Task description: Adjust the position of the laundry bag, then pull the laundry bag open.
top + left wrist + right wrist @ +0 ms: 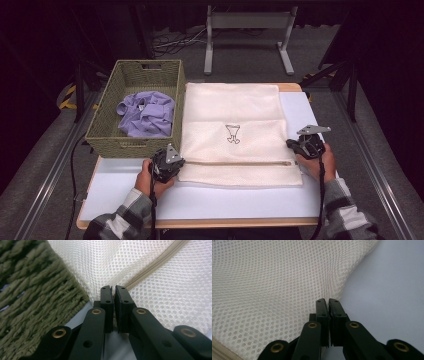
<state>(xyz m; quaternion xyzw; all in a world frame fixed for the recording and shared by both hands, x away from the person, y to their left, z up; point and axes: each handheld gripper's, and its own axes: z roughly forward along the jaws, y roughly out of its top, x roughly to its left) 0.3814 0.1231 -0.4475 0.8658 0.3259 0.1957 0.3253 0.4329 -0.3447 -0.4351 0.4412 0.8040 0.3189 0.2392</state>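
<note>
Plaid-sleeved forearms hold two hand-held grippers clamped on a mesh laundry bag (232, 132).

Left hand-held gripper (113, 287) is pinched together on the bag's edge at the zipper (160, 261) end, beside the woven basket (107, 115); right hand-held gripper (328, 300) is closed on the opposite mesh edge. With the bag flat on the tabletop (240, 197), the step looks like gripping both sides; next probably calls for lifting or spreading it evenly toward the purple garment (147, 112).

Shirt (146, 114): lower folds hidden in basket (102, 125). Mesh bag (230, 132): small printed mark illegible. Person's sleeves cut off at bottom edge.
</note>
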